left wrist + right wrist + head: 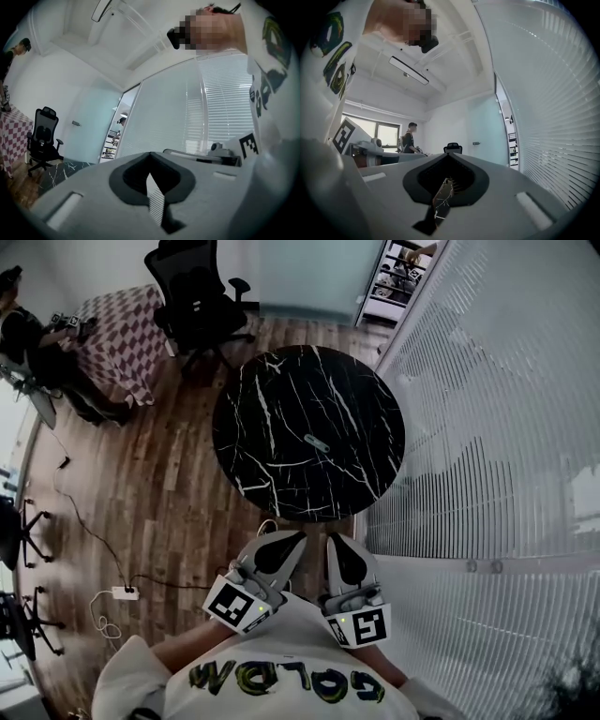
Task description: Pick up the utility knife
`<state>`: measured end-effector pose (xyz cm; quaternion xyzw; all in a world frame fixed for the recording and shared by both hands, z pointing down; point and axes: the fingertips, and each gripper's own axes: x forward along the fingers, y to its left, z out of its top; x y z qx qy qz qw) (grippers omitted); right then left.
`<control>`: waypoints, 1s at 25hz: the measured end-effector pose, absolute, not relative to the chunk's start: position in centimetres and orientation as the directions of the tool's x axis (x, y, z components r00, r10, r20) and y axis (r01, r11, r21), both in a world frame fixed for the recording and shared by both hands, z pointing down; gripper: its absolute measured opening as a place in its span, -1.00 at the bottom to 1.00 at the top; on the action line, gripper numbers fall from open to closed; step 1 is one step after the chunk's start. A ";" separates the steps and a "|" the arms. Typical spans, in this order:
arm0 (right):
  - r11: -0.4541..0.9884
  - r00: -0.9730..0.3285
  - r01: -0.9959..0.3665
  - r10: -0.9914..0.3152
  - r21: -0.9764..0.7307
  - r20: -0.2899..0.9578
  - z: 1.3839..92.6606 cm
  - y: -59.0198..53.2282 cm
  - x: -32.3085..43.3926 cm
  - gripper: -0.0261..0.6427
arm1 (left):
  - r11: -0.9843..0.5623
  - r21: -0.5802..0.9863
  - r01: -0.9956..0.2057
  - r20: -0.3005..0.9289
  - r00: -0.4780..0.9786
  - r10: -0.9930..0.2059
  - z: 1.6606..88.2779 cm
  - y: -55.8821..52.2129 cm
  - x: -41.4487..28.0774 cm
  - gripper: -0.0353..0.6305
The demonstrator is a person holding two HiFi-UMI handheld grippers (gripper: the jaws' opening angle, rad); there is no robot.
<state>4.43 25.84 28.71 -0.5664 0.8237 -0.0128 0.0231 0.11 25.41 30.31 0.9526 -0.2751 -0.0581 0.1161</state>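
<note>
The utility knife (316, 442), small and grey, lies near the middle of the round black marble table (272, 399). Both grippers are held close to the person's chest, short of the table's near edge, and point level towards it. My left gripper (292, 534) is shut with nothing held; its own view shows the jaws (150, 154) meeting, with only a thin slit below the tips. My right gripper (336, 538) beside it is shut and empty too, and a strip of marble shows through its slit (447, 155). Neither gripper view shows the knife.
White slatted blinds (506, 427) run along the right side, close to the table. A black office chair (197, 296) stands beyond the table, and a checkered table (117, 329) with a seated person (23, 334) at far left. A power strip (124, 592) and cable lie on the wood floor.
</note>
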 end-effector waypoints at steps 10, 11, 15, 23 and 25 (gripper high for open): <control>0.348 -0.348 -0.937 -0.938 -0.021 -0.016 27.5 13.3 3.8 -0.92 | -0.818 0.270 -0.508 -0.058 0.839 -0.541 29.4 12.9 -1.4 -0.88; 0.342 -0.341 -0.940 -0.940 -0.023 -0.014 27.6 12.3 3.9 -0.92 | -0.819 0.271 -0.505 -0.053 0.842 -0.537 29.6 11.9 -1.4 -0.88; 0.313 -0.313 -0.949 -0.950 -0.025 -0.003 28.1 9.4 4.3 -0.92 | -0.835 0.269 -0.480 -0.044 0.860 -0.509 29.7 8.7 -1.2 -0.88; 0.274 -0.274 -0.961 -0.962 -0.040 0.015 28.7 7.1 7.3 -0.92 | -0.862 0.264 -0.433 -0.047 0.887 -0.460 30.0 5.8 2.5 -0.88; 0.289 -0.290 -0.957 -0.957 -0.041 0.030 28.8 6.5 8.2 -0.92 | -0.859 0.288 -0.424 -0.047 0.889 -0.455 30.2 5.4 3.5 -0.88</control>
